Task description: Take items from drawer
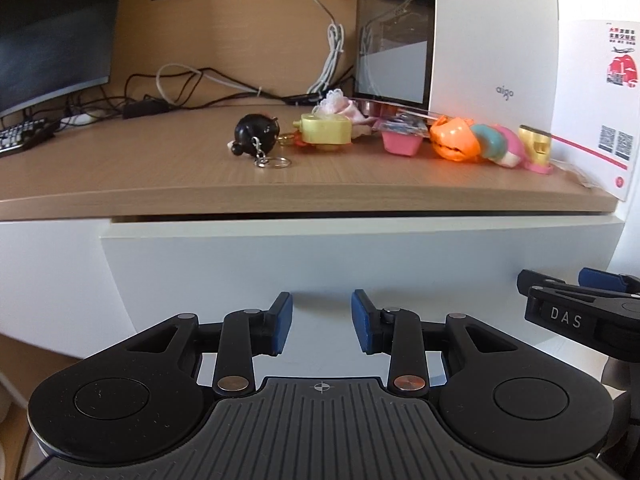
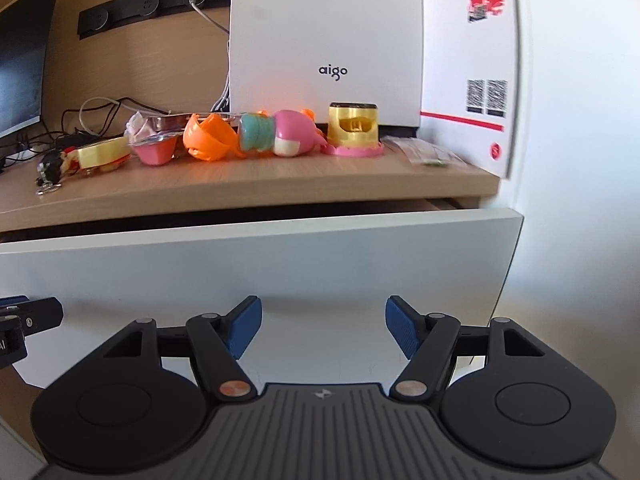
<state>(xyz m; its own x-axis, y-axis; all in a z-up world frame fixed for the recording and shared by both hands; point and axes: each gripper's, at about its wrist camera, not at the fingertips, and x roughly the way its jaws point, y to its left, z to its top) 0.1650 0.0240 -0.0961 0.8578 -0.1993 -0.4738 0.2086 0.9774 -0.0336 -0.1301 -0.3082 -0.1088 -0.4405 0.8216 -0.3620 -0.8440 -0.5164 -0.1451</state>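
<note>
A white drawer front (image 1: pixel 320 256) (image 2: pixel 256 264) sits under the wooden desk top, pulled out slightly so a dark gap shows above it. Its inside is hidden. On the desk lie a black keychain toy (image 1: pixel 256 136), a yellow toy (image 1: pixel 326 130), a pink cup (image 1: pixel 400 142) (image 2: pixel 154 152), an orange piece (image 1: pixel 454 140) (image 2: pixel 210 138), a pink-and-teal toy (image 1: pixel 498 146) (image 2: pixel 280 134) and a yellow-and-pink stand (image 1: pixel 536 146) (image 2: pixel 354 130). My left gripper (image 1: pixel 322 326) is open before the drawer front, holding nothing. My right gripper (image 2: pixel 324 328) is open too, beside the left one.
A white aigo box (image 2: pixel 326 40) and a white card with QR codes (image 2: pixel 468 68) stand at the back right. A monitor (image 1: pixel 52 32), a keyboard (image 1: pixel 22 134) and tangled cables (image 1: pixel 192 88) occupy the left. A wall (image 2: pixel 580 160) bounds the right side.
</note>
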